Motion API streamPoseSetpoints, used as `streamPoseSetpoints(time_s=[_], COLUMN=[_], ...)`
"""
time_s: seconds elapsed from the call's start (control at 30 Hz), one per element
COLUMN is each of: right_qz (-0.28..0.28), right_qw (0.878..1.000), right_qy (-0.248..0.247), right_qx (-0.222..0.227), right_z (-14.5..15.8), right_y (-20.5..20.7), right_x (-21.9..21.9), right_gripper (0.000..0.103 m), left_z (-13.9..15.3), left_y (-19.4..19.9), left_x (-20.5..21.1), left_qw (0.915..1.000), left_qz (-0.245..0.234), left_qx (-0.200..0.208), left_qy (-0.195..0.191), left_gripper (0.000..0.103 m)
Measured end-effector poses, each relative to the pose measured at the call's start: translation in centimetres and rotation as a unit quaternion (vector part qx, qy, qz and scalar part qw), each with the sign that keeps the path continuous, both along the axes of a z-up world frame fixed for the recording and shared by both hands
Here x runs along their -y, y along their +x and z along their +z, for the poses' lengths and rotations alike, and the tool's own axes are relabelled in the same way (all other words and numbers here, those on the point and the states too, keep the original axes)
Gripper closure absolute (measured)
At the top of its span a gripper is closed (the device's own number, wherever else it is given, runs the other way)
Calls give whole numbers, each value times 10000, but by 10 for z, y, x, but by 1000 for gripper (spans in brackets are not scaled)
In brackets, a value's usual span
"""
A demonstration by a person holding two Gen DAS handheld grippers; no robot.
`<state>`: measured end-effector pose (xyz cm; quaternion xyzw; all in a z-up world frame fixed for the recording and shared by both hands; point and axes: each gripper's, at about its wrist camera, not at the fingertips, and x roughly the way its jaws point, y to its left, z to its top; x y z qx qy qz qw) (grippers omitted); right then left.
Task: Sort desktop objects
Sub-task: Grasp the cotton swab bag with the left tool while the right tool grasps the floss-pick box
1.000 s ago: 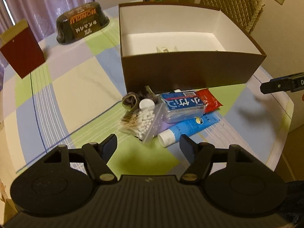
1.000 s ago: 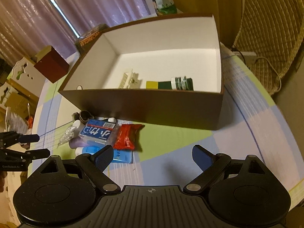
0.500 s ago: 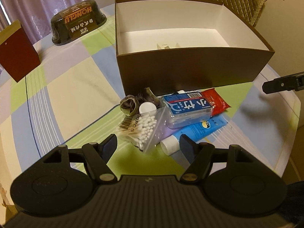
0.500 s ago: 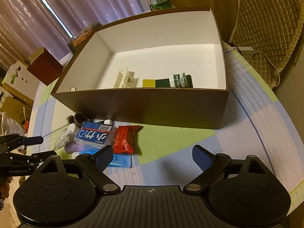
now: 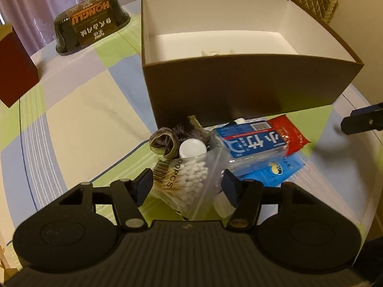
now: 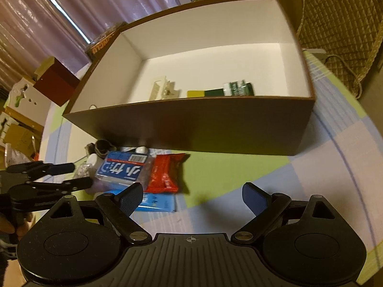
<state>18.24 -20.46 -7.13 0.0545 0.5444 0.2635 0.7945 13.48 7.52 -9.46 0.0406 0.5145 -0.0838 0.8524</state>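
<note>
Checked tablecloth below, the left gripper (image 5: 186, 185) straddles the cotton-swab bag (image 5: 189, 179) before the brown box (image 5: 239, 86), jaws wide: pinch the bag only.

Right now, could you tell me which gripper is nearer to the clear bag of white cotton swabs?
Left. The left gripper has its open fingers either side of the cotton swab bag; the right gripper hovers open over the tablecloth, off to its right.

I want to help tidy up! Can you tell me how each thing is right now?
left gripper: open, around the cotton swab bag
right gripper: open, empty
cotton swab bag: on table, sealed
brown box: open, partly filled
red packet: on table
blue tube: lying under the pile
</note>
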Motion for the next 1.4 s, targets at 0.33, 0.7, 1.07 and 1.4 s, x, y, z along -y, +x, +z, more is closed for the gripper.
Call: streamPoseSetpoints(time_s=[0.33,0.7,1.07,1.4], right_qz=[644,2820,2896,2671], right_qw=[9967,9459,9434,9573], right_qy=[479,12,120,353], right_qx=[134,1606,1612,1047], right_z=[-9,-27,-57,-49], right_y=[-5,-20,-24,-31], right_x=[-40,-100,-108,-106], right_gripper=[11,11,28,27], left_z=[8,23,19,18], left_y=[-13,-36,-51,-57], left_x=[-28,-72,-79,-80], left_qw=[9997,9984,9969,9960], left_qz=[50,541,780,874], left_qx=[212,159,31,-39], left_qy=[62,8,-102,-176], left_gripper=[85,87,87,87])
